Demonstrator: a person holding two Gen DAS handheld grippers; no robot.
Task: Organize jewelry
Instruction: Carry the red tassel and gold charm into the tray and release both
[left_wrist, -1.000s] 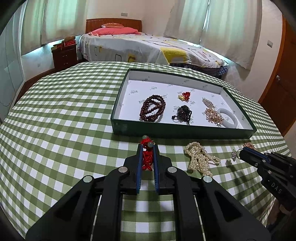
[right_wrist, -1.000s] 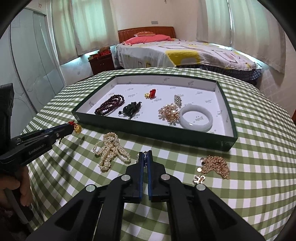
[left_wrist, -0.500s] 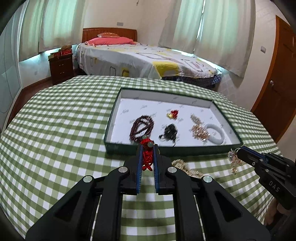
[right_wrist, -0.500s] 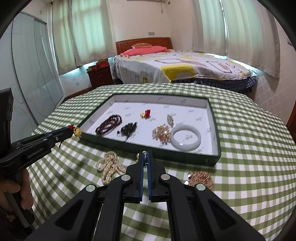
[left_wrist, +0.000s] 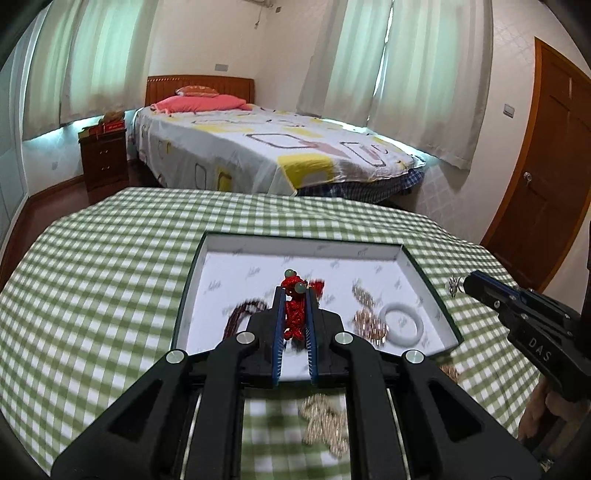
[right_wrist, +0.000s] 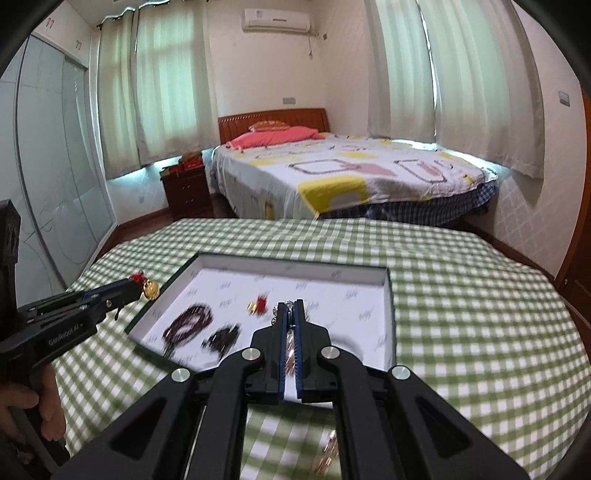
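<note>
My left gripper (left_wrist: 294, 291) is shut on a red knotted cord ornament (left_wrist: 293, 314) with pale beads on top, held in the air above the near half of the green tray (left_wrist: 188, 288). In the right wrist view the same gripper (right_wrist: 146, 288) enters from the left with a gold bead at its tip. My right gripper (right_wrist: 291, 304) is shut on a small silver piece (left_wrist: 453, 285), also raised over the tray's (right_wrist: 162, 295) near side. Inside lie a dark bead bracelet (right_wrist: 188, 321), a black piece (right_wrist: 221, 338), a red-gold charm (right_wrist: 258, 304), a gold cluster (left_wrist: 369, 325) and a white bangle (left_wrist: 402, 323).
A pearl necklace (left_wrist: 325, 417) lies on the green checked tablecloth (left_wrist: 92, 295) below my left gripper. A rose-gold chain (right_wrist: 328, 454) lies near the front edge under my right one. A bed (left_wrist: 277, 155) and a nightstand (left_wrist: 105, 158) stand beyond the table.
Both grippers have risen off the tablecloth with their pieces and moved forward over the tray's near edge. The pearl necklace and the chain stayed on the cloth and now sit under the grippers.
</note>
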